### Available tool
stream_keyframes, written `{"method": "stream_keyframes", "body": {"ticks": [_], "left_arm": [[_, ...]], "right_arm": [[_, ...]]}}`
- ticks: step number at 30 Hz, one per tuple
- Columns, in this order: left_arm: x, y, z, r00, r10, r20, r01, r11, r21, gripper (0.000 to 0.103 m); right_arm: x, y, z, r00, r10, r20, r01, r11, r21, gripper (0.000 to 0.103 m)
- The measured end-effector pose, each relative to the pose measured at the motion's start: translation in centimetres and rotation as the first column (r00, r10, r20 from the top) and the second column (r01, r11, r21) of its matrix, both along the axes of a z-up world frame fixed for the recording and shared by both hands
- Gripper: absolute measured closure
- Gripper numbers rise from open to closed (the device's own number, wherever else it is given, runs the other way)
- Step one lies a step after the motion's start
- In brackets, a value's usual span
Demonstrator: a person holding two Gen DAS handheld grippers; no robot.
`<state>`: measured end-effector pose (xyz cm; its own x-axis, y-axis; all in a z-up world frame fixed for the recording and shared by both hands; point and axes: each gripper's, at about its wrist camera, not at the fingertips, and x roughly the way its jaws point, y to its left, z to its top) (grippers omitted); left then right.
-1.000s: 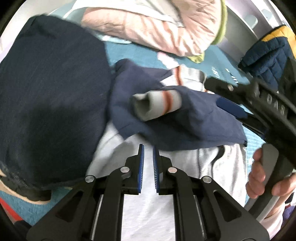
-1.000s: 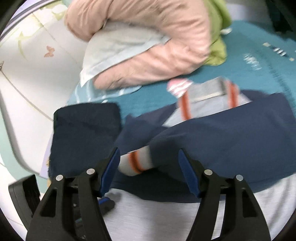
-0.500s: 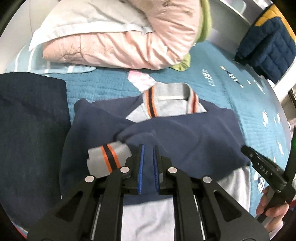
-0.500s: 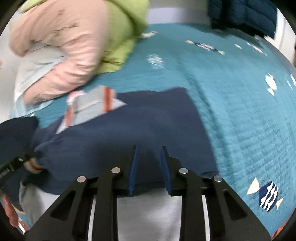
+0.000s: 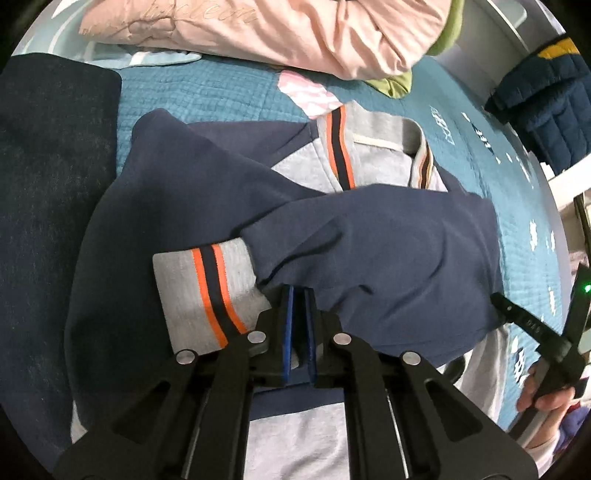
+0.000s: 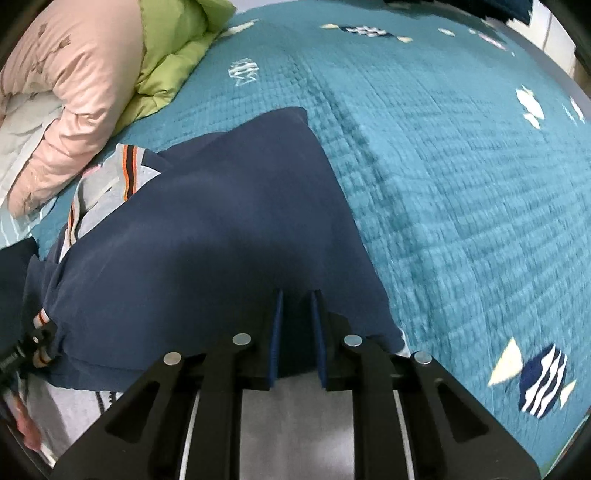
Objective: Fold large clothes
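Bed cover [image 6: 461, 184]: teal quilt with fish prints, carrying everything below.
Bedding roll [image 5: 295, 33]: pink and green duvet bunched at the far end, well clear of the work.
Dark garment [image 5: 48, 192]: a flat navy piece lying just beside the jacket on its left, seemingly already folded.
Jacket [image 5: 388, 266]: navy and grey, laid flat on the quilt, striped collar pointing toward the bedding roll; its grey lower body runs under both tools.
Sleeves: both are drawn across the chest, the upper one covering most of the lower.
Cuff [image 5: 207, 299]: grey with orange and navy stripes, resting on the chest beside the left tool.
Left gripper [image 5: 298, 295]: jaws nearly together; whether they pinch the sleeve edge under them cannot be told.
Right gripper [image 6: 297, 295]: jaws closing, navy sleeve cloth lying in the narrow gap; pads do not clearly press it yet.
Hand [image 5: 550, 398]: the person's right, wrapped round the tool handle.
Progress: roughly midway by my reckoning. Sleeves are in; folding the body lengthwise and the final tidy remain.
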<state>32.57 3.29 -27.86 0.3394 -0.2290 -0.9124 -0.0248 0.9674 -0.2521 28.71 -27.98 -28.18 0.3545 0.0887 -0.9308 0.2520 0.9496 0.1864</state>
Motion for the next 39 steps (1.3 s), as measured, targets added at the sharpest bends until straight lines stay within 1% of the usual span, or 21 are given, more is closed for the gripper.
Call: {"method": "stream_keyframes", "body": {"ticks": [5,9,14,17,18,19,20,22,23,24,25,26,27,28,29,30,31,33,35,39], "left_arm": [[0.7,-0.4,-1.7,1.000,0.004,0.003,-0.004,1.000,0.001,0.098],[0.8,-0.9,-1.5,1.000,0.001,0.000,-0.001,1.000,0.026,0.098],[0.6,-1.1,-1.4,1.000,-0.006,0.013,0.005,0.999,0.046,0.099],[0.8,-0.9,-1.4,1.000,-0.005,-0.012,0.005,1.000,0.021,0.098],[0.8,-0.8,-1.3,1.000,-0.019,-0.025,0.019,1.000,-0.005,0.093],[0.8,-0.8,-1.1,0.999,-0.027,-0.033,0.027,0.999,-0.024,0.090],[0.7,-0.7,-0.9,0.999,-0.035,-0.040,0.033,0.998,-0.045,0.084],[0.3,-0.8,-0.3,0.998,-0.047,-0.038,0.044,0.996,-0.073,0.074],[0.0,-1.0,-0.1,0.998,-0.056,-0.033,0.052,0.995,-0.089,0.064],[-0.2,-1.2,0.3,0.998,-0.063,-0.025,0.060,0.993,-0.106,0.050],[-0.5,-1.4,0.6,0.997,-0.069,-0.015,0.067,0.991,-0.118,0.044],[-1.0,-1.8,1.1,0.997,-0.074,-0.001,0.074,0.991,-0.113,0.032],[-1.3,-2.0,1.5,0.997,-0.078,0.008,0.078,0.992,-0.097,0.019],[-1.8,-2.4,1.9,0.997,-0.080,0.014,0.081,0.994,-0.067,0.014],[-2.4,-2.9,2.4,0.996,-0.084,0.028,0.085,0.996,-0.025,0.013],[-2.8,-3.2,2.6,0.995,-0.091,0.035,0.091,0.996,-0.004,0.013],[-3.2,-3.3,2.7,0.994,-0.100,0.036,0.099,0.995,0.005,0.013],[-4.1,-3.4,2.9,0.994,-0.100,0.031,0.100,0.995,0.013,0.013],[-5.0,-3.1,2.9,0.997,-0.074,0.028,0.074,0.997,0.017,0.013],[-7.4,-1.7,3.1,0.999,-0.003,0.043,0.001,0.999,0.034,0.013]], "right_arm": [[0.1,0.0,-1.0,1.000,0.001,0.021,-0.001,1.000,0.006,0.089],[0.1,-0.2,-1.1,1.000,-0.003,0.019,0.003,1.000,0.027,0.089],[0.1,0.0,-1.1,1.000,0.002,0.030,-0.002,1.000,0.005,0.089],[-0.5,-0.8,-1.0,0.997,-0.052,0.050,0.049,0.997,0.065,0.087],[-0.7,-1.0,-0.9,0.996,-0.069,0.059,0.064,0.994,0.087,0.086],[-0.8,-1.1,-0.8,0.995,-0.075,0.066,0.068,0.993,0.099,0.083],[-1.0,-1.1,-0.7,0.995,-0.073,0.075,0.064,0.992,0.113,0.080],[-1.4,-0.8,-0.3,0.993,-0.064,0.096,0.051,0.990,0.131,0.062],[-1.6,-0.5,0.0,0.992,-0.062,0.108,0.048,0.990,0.131,0.058],[-1.8,-0.1,0.2,0.991,-0.059,0.116,0.044,0.991,0.130,0.047],[-2.0,0.4,0.6,0.990,-0.048,0.134,0.032,0.992,0.120,0.038],[-2.3,0.8,1.0,0.989,-0.038,0.146,0.023,0.995,0.102,0.033],[-2.5,1.1,1.2,0.988,-0.029,0.154,0.016,0.996,0.083,0.024],[-2.9,1.6,1.6,0.986,-0.012,0.167,0.004,0.999,0.047,0.019],[-3.1,1.9,1.8,0.985,0.004,0.174,-0.006,1.000,0.010,0.017],[-3.3,2.3,2.1,0.983,0.024,0.181,-0.018,0.999,-0.039,0.016],[-3.4,2.5,2.3,0.982,0.038,0.183,-0.025,0.997,-0.073,0.015],[-3.5,2.7,2.2,0.982,0.052,0.184,-0.031,0.993,-0.114,0.015],[-3.3,2.5,1.9,0.982,0.053,0.184,-0.033,0.994,-0.107,0.015],[-3.2,2.2,1.3,0.982,0.019,0.189,-0.006,0.998,-0.067,0.015]]}}
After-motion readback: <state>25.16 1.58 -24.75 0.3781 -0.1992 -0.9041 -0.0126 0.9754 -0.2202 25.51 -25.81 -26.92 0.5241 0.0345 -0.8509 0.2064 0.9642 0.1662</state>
